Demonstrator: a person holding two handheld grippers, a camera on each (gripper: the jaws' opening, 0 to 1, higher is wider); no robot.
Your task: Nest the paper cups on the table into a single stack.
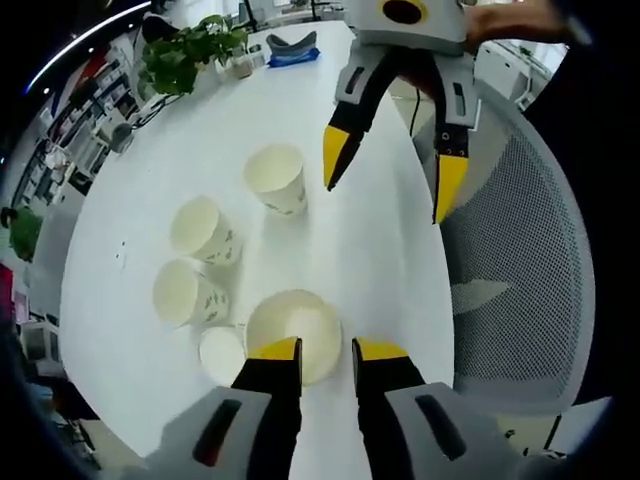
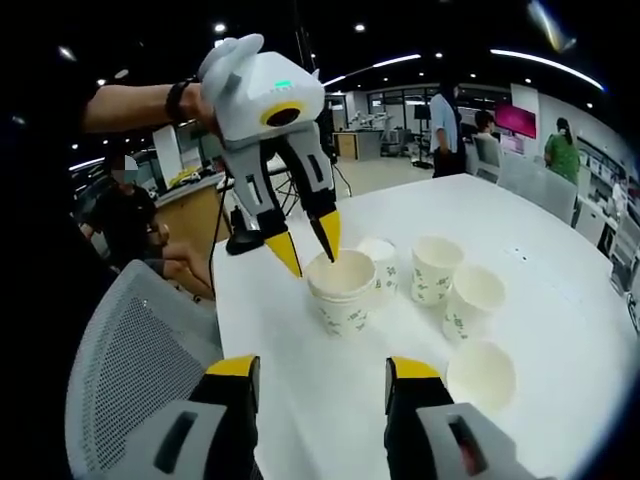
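The round white table (image 1: 370,240) has a smooth, faintly glossy top that catches soft light, and the white paper cups with small green leaf prints (image 1: 276,178) on it look matt. Both grippers are smooth pale-grey plastic with black jaws tipped in yellow, while the grey office chair (image 1: 530,270) has a perforated mesh back.

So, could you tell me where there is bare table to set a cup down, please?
Free: the white table beyond the cups, and the strip between the right tool and the plant. Crowded: the cup cluster beside the stack at the left tool.
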